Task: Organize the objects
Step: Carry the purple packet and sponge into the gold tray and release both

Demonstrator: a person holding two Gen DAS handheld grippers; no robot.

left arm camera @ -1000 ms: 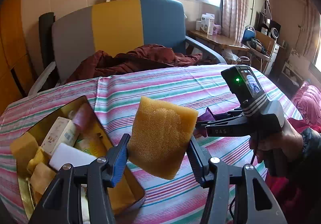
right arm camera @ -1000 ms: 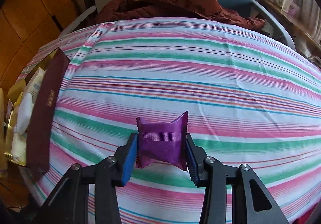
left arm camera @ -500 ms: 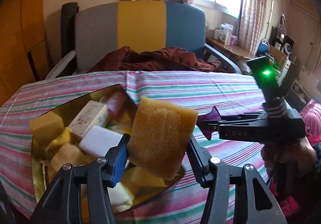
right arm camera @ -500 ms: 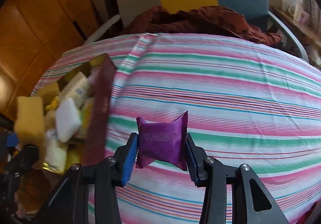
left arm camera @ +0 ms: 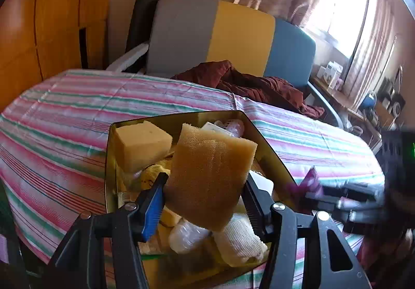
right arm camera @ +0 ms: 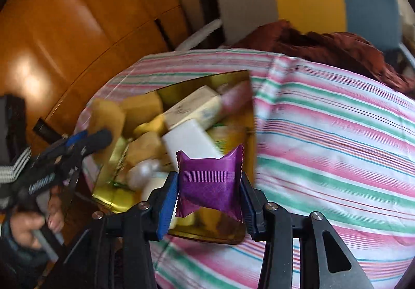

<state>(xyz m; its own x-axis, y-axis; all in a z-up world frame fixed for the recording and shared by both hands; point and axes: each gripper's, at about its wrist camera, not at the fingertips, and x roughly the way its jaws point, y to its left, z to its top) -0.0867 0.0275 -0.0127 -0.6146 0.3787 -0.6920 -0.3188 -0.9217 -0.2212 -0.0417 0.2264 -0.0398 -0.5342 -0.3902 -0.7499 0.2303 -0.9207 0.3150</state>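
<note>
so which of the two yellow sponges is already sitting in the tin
The thick pale sponge block at the gold tin's far-left corner. The flatter, browner sponge is clamped in the left gripper.

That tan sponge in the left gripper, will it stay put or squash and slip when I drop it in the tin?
The sponge looks porous and probably light and squashy. It hangs tilted between the left gripper fingers, so it may spring back and tumble on release. The gold tin is already heaped, so it may land unevenly.

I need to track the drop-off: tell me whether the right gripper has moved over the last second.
Yes. The right gripper, shut on the purple packet, has swung left from bare striped tablecloth to hang over the gold tin.
</note>
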